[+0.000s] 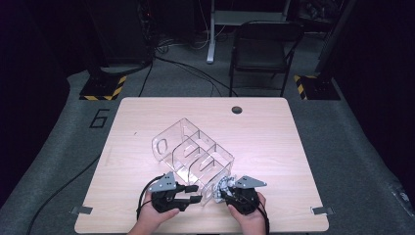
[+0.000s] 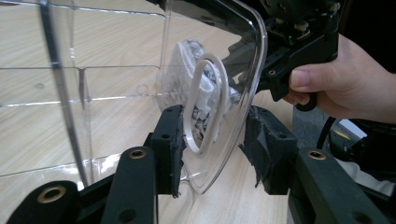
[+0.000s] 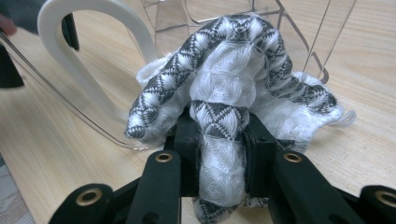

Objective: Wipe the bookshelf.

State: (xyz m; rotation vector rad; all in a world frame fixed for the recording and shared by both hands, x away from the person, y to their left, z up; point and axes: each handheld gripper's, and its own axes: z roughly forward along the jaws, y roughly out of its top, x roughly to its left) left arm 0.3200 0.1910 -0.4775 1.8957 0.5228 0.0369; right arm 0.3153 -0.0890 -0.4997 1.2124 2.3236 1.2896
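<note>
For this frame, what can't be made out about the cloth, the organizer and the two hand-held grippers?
- Cloth: its lower end is cut off by the bottom edge of the right gripper view; in the high view it is too small to tell what it is.
- Organizer: clear walls make it hard to tell whether any compartment holds something.
- Left hand-held gripper: whether its pads touch the organizer's end wall is unclear.

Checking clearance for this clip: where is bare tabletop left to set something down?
Bare wood runs along the table's left edge, its right side, and the far strip by the round hole. It is crowded at the near edge, where both tongs meet the clear acrylic organizer and the black-and-white cloth.
</note>
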